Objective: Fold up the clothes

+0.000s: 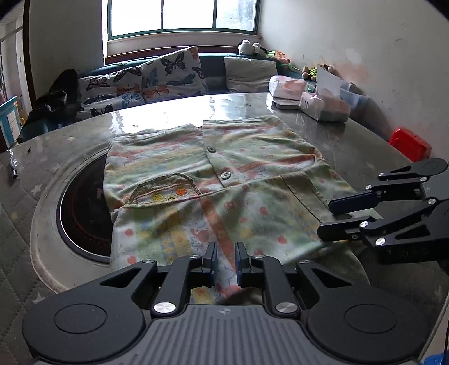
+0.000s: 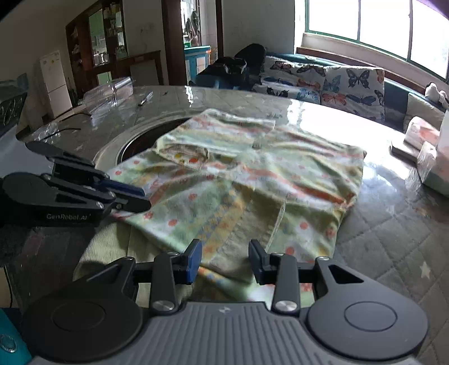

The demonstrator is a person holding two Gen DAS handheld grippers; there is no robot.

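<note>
On my glossy grey worktop (image 1: pixel 84 132), left gripper (image 1: pixel 226 261) fingers pinch the pastel printed button-up shirt (image 1: pixel 213 174); right gripper (image 2: pixel 225 261) gapes over its hem.

Bright window (image 1: pixel 182 16) above butterfly-cushioned sofa (image 1: pixel 146 81).

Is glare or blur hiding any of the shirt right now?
Left wrist view: window glare washes the table just beyond the shirt, whose buttons stay sharp. Right wrist view: shirt looks motion-blurred, with strong glare on the table behind it; fisheye bends edges in both.
</note>
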